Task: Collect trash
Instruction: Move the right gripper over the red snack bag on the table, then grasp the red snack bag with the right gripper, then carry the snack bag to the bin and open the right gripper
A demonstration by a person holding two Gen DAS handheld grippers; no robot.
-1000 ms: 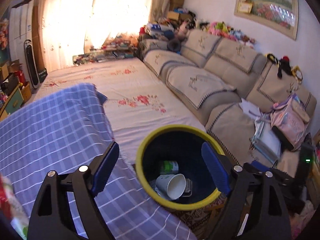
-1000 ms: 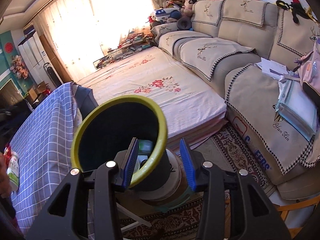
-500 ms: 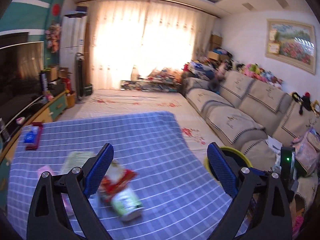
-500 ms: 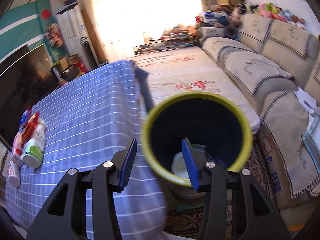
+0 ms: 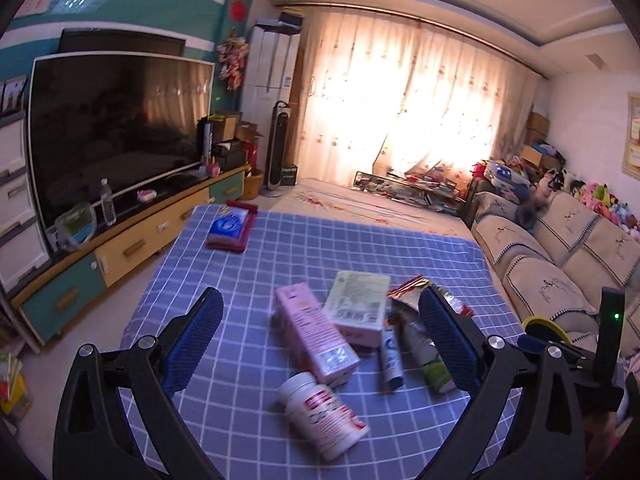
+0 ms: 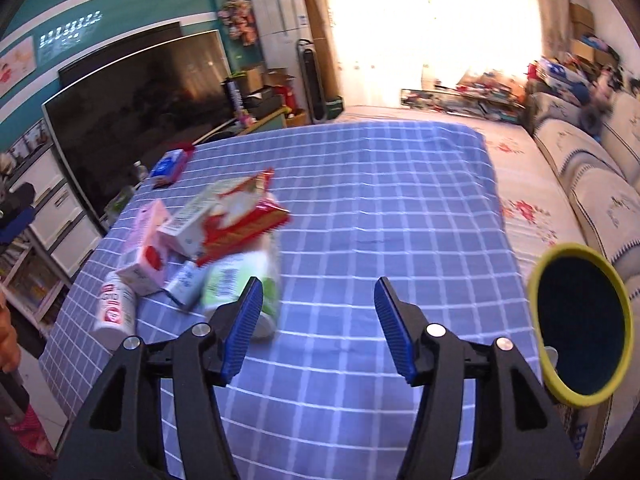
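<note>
A heap of trash lies on the blue checked tablecloth [image 5: 280, 248]: a pink carton [image 5: 316, 332], a pale green box [image 5: 358, 300], a white bottle with a red label [image 5: 324, 412], a small tube [image 5: 390, 356], a green-and-white bottle [image 5: 430, 360] and a red snack bag [image 5: 412, 286]. My left gripper [image 5: 320, 312] hovers in front of the heap, jaws wide and still opening, nothing between them. My right gripper [image 6: 318, 292] is over bare cloth with the heap [image 6: 244, 216] to its left; its jaws are opening and empty. The yellow-rimmed bin [image 6: 572, 249] stands off the table's right edge.
A blue-and-red packet [image 5: 230, 228] lies at the table's far end. A large TV [image 5: 116, 132] on a low cabinet lines the left side, and a beige sofa [image 5: 560, 248] the right. A floral rug [image 6: 524, 208] lies between table and sofa. A person's hand [image 6: 6, 340] shows at the left edge.
Both grippers have swung left, away from the bin and over the table, so the trash heap now fills the left view. Both sets of jaws stand wider than before.
</note>
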